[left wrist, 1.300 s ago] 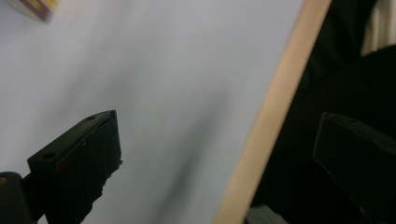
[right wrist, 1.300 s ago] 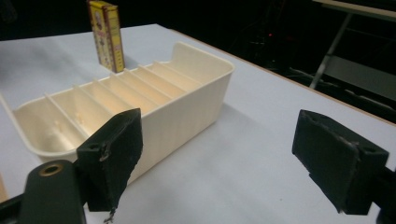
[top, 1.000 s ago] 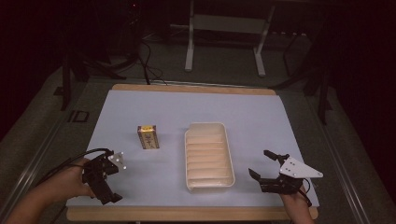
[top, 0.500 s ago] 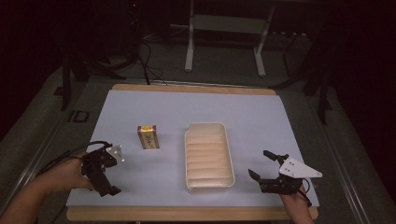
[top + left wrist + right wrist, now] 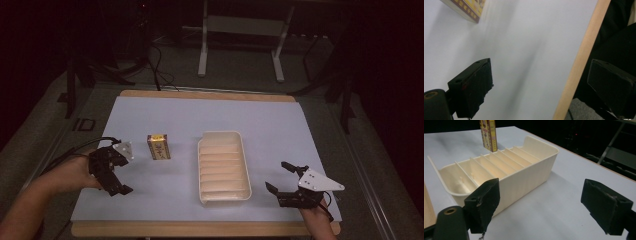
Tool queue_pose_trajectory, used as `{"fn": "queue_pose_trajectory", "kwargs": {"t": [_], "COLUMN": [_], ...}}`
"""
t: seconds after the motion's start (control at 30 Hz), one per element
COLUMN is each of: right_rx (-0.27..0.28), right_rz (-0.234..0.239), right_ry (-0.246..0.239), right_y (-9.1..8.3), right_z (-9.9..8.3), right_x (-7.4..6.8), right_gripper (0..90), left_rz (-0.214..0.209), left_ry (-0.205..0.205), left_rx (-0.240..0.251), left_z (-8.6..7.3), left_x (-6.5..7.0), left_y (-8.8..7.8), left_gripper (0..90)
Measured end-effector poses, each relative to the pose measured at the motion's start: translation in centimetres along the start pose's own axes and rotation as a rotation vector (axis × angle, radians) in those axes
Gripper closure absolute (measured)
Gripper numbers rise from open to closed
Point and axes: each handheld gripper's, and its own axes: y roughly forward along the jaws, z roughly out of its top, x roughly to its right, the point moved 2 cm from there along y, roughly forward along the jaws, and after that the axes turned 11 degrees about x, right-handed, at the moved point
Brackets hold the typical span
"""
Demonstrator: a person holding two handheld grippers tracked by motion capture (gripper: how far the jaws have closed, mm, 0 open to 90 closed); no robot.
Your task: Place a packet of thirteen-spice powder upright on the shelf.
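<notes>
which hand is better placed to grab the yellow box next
Left, probably. The left gripper sits just beside the yellow box, jaws open and empty. The right gripper is across the cream tray, which lies between it and the box.

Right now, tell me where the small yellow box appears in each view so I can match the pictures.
High view: the small yellow box stands left of centre on the pale sheet, beside the cream tray.
Left gripper view: one corner of it at the top left edge, on the sheet.
Right gripper view: it stands upright at top centre, behind the tray.
Shared landmark: the pale sheet under the box.
</notes>
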Motion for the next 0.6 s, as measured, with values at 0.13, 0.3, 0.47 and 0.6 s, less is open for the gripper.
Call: {"fn": "queue_pose_trajectory", "kwargs": {"t": [0.13,0.3,0.47,0.6], "right_rx": [-0.003,-0.001,-0.006,-0.006], "right_rz": [0.009,0.012,0.013,0.018], "right_ry": [0.004,0.004,0.004,0.005], "right_y": [0.1,0.1,0.2,0.2], "right_z": [0.0,-0.1,-0.2,-0.2], "right_x": [0.0,0.0,-0.1,-0.2], "right_gripper": [15.7,15.7,15.7,15.7], "left_rz": [-0.019,-0.003,0.011,0.022], "left_ry": [0.019,0.021,0.019,0.028], "left_rx": [-0.024,-0.013,-0.004,0.002], "left_z": [0.7,1.2,1.7,2.3], "left_x": [-0.3,-1.5,-2.6,-3.5], "left_y": [0.5,0.3,-0.1,-0.3], "left_gripper": [8.3,12.9,15.1,16.4]}}
